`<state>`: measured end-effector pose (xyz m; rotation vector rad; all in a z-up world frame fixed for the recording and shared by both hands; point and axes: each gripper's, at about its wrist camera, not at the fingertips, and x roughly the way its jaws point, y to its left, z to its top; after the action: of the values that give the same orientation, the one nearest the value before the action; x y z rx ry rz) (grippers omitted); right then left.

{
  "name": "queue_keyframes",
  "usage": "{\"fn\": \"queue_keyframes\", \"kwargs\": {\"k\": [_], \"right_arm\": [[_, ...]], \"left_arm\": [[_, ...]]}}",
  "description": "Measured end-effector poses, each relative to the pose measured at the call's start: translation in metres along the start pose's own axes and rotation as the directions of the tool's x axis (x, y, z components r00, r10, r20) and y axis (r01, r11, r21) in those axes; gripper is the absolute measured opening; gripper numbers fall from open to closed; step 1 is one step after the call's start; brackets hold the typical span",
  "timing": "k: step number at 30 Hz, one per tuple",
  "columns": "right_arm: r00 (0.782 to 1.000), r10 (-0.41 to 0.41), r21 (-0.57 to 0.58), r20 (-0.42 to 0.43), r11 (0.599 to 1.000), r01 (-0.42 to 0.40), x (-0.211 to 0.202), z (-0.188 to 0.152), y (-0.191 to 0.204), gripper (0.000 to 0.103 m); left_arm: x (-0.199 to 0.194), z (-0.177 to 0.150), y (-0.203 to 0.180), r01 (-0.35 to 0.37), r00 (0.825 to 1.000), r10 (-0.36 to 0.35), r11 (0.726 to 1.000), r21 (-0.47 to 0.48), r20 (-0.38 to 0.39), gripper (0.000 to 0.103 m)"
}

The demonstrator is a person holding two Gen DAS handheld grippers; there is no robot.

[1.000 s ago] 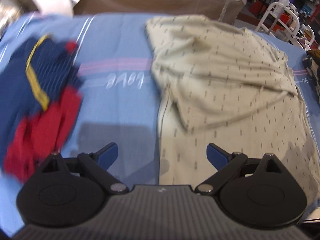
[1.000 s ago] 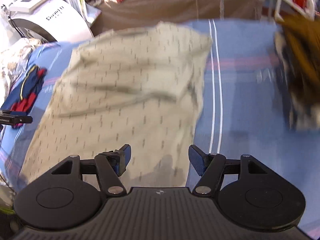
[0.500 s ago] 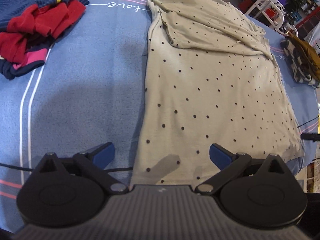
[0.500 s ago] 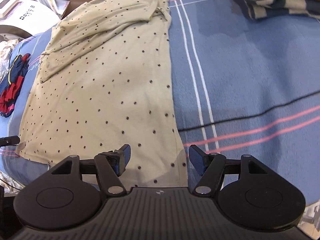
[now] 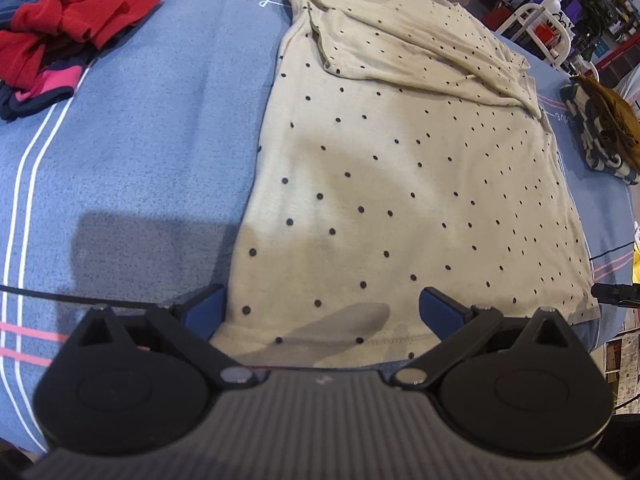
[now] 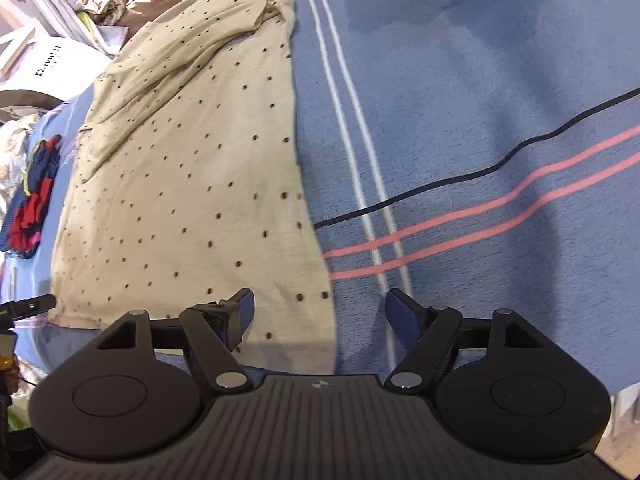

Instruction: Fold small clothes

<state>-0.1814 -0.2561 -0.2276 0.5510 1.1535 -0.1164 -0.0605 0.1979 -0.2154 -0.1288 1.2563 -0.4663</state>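
1. Both grippers have dropped closer to the near hem of the beige dotted shirt since 0.5 s ago.
2. Left gripper: fingers spread wide, straddling the hem's left corner, holding nothing.
3. Right gripper: fingers spread over the hem's right corner, holding nothing.
4. Shirt lies flat on the blue blanket, top part folded over.
5. Red/navy clothes pile far left; brown/striped pile far right.
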Motion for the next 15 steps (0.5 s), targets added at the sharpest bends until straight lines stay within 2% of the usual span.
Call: {"fn": "queue_keyframes", "kwargs": {"k": [7, 8, 9, 10, 11, 12, 13, 14, 15], "right_arm": [[0.997, 0.071, 0.062, -0.004, 0.996, -0.070, 0.007, -0.004, 0.004, 0.103], [0.997, 0.078, 0.066, -0.011, 0.995, -0.077, 0.007, -0.005, 0.003, 0.093], [0.997, 0.079, 0.073, -0.020, 0.994, -0.077, 0.008, -0.005, 0.002, 0.068], [0.996, 0.082, 0.085, -0.027, 0.993, -0.080, 0.009, -0.006, 0.000, 0.056], [0.995, 0.092, 0.103, -0.034, 0.991, -0.088, 0.010, -0.006, -0.002, 0.043], [0.994, 0.107, 0.127, -0.036, 0.987, -0.101, 0.011, -0.007, -0.005, 0.042], [0.993, 0.113, 0.142, -0.034, 0.984, -0.107, 0.011, -0.007, -0.006, 0.042], [0.993, 0.117, 0.146, -0.036, 0.983, -0.111, 0.012, -0.008, -0.005, 0.039], [0.992, 0.122, 0.145, -0.040, 0.983, -0.115, 0.012, -0.008, -0.003, 0.039]], "left_arm": [[0.003, -0.003, -0.004, 0.014, 1.000, -0.013, 1.000, -0.023, 0.014, 0.102], [0.002, -0.004, -0.002, 0.024, 1.000, -0.024, 0.999, -0.032, 0.018, 0.098], [0.000, -0.004, 0.001, 0.030, 0.999, -0.029, 0.999, -0.041, 0.021, 0.095], [-0.002, -0.005, 0.004, 0.035, 0.999, -0.033, 0.998, -0.055, 0.026, 0.086], [-0.004, -0.005, 0.008, 0.041, 0.999, -0.038, 0.996, -0.077, 0.033, 0.068], [-0.006, -0.006, 0.014, 0.050, 0.998, -0.046, 0.993, -0.104, 0.034, 0.054], [-0.005, -0.006, 0.020, 0.053, 0.998, -0.051, 0.990, -0.134, 0.021, 0.023], [-0.004, -0.007, 0.025, 0.056, 0.998, -0.056, 0.986, -0.157, 0.004, 0.013], [-0.004, -0.009, 0.027, 0.070, 0.998, -0.070, 0.984, -0.164, 0.004, 0.013]]}}
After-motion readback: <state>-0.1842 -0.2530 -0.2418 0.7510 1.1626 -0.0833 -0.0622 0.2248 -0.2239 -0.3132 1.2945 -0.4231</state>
